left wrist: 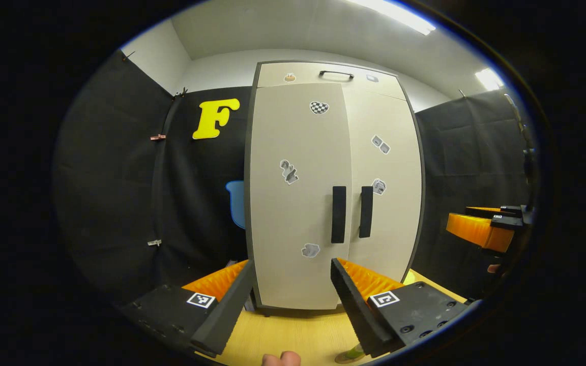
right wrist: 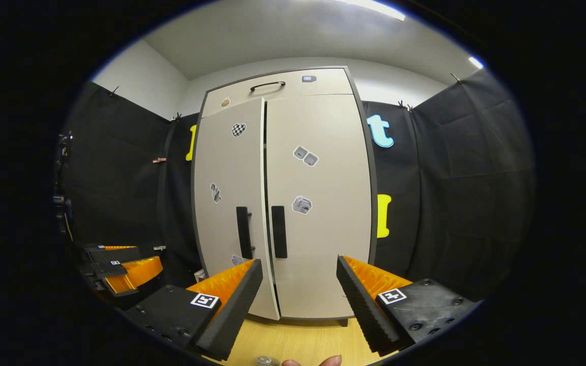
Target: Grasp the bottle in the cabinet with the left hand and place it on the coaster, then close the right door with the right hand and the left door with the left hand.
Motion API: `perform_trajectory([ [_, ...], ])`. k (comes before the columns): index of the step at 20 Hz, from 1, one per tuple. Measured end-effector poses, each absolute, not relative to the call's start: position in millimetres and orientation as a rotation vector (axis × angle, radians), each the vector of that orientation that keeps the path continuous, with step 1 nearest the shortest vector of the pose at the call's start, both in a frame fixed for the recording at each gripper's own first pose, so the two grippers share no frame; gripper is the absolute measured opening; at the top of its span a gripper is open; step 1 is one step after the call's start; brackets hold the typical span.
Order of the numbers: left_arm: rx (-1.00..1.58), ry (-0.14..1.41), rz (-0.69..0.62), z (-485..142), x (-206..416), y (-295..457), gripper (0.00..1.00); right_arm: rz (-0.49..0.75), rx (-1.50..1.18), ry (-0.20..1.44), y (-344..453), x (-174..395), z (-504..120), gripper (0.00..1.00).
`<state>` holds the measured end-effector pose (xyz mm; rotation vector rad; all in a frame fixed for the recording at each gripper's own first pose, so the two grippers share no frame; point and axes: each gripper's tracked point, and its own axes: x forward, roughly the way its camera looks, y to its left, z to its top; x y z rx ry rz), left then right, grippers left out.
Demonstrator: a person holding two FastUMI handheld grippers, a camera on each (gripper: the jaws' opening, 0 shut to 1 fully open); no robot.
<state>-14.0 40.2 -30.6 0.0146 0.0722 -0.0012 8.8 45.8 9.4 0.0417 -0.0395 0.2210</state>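
Facing a pale cabinet (left wrist: 298, 203) on a wooden table (left wrist: 293, 335), the left gripper (left wrist: 285, 305) hangs with its fingers spread wide and nothing between them. Both doors look shut in the left gripper view, the left door (left wrist: 295, 152) and right door (left wrist: 389, 168) meeting at two dark upright handles (left wrist: 339, 214) set side by side. A drawer front with a dark handle (left wrist: 335, 74) runs along the cabinet's top, and small stickers dot both doors.

From the right gripper view, the right gripper (right wrist: 298, 310) is likewise wide open and holds nothing, its fingers framing the foot of the right door. Here a thin dark gap shows between the doors, and the left door's lower edge seems to stand slightly proud of the right one; whether it is fully closed cannot be told. The left gripper shows again low at the left of this view, well apart from the cabinet, while the right gripper shows at the right edge of the left gripper view.

At the bottom edge of the right gripper view, a small clear round shape, perhaps the bottle (right wrist: 266, 360), lies on the table near a fingertip (right wrist: 331, 361); a yellowish-green bit, possibly the coaster (left wrist: 351, 354), peeks out beside the left gripper's finger
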Motion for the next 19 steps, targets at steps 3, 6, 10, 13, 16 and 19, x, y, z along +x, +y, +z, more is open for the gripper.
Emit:
perform_trajectory([
  [3,0.021,0.066,0.009,-29.4,-15.2,42.1,0.95,0.235,0.050,-0.048,48.7,13.5,10.6,0.97],
  [6,0.028,0.060,0.018,-28.1,-15.9,41.7,0.95,0.234,0.058,-0.051,49.0,20.9,11.2,0.97],
  [10,0.030,0.055,0.025,-30.0,-15.8,42.6,0.95,0.229,0.056,-0.048,50.5,29.8,10.6,0.98],
  [13,0.017,0.060,0.029,-34.0,-13.9,44.8,0.95,0.230,0.054,-0.040,54.4,35.2,8.6,0.97],
  [16,0.015,0.067,0.028,-37.4,-11.7,47.8,0.95,0.228,0.051,-0.040,56.8,36.3,8.0,0.97],
  [19,0.030,0.072,0.022,-40.2,-9.0,50.6,0.95,0.228,0.052,-0.039,59.5,38.1,7.5,0.97],
])
